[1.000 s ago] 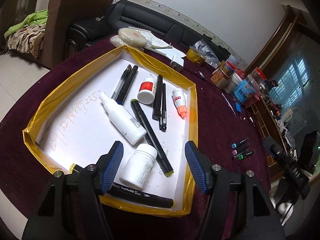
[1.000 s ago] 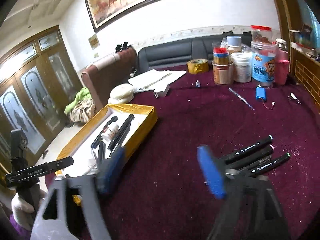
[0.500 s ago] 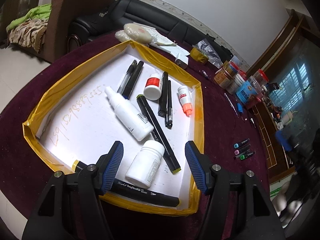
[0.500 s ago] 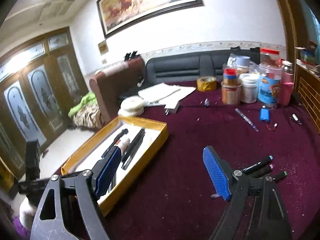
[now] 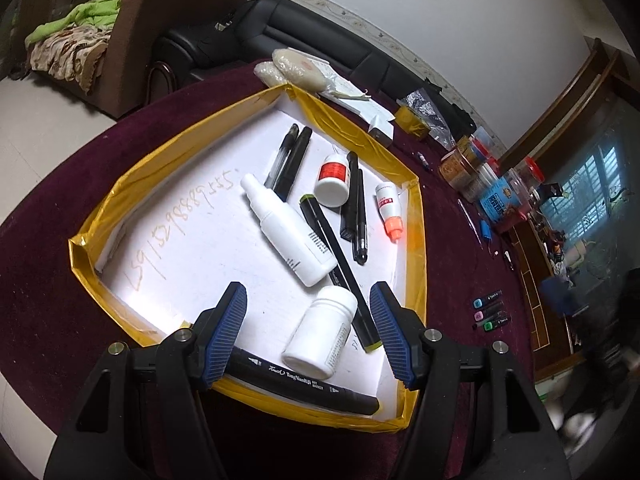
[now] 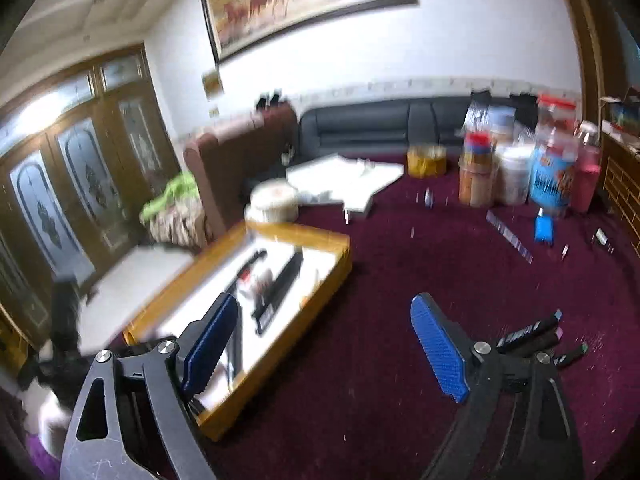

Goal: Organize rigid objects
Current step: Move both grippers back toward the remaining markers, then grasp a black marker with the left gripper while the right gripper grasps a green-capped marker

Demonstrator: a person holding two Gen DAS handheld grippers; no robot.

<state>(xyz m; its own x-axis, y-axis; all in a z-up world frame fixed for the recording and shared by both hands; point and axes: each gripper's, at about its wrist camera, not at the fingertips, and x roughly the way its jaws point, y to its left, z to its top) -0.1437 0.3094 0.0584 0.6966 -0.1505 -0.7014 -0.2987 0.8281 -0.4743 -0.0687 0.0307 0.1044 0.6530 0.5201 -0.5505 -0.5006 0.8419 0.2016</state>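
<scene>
Yellow-taped tray [image 5: 416, 240] on maroon cloth, white bottles [image 5: 290, 232] and capped jar [image 5: 320, 334] lying flat among black pens [image 5: 354, 204], orange-tipped tube [image 5: 389, 210] near its right wall, long marker [image 5: 304, 378] along near edge, three loose markers [image 5: 490, 310] outside.

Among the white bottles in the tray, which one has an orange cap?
The small bottle near the tray's right wall; its orange cap points toward the camera. The other three are white-capped.

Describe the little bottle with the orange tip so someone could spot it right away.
Find the yellow-taped tray on the maroon tablecloth. Along its right wall, beside two black pens, lies the small white dropper bottle. It alone has a red label and a bright orange cap.
</scene>
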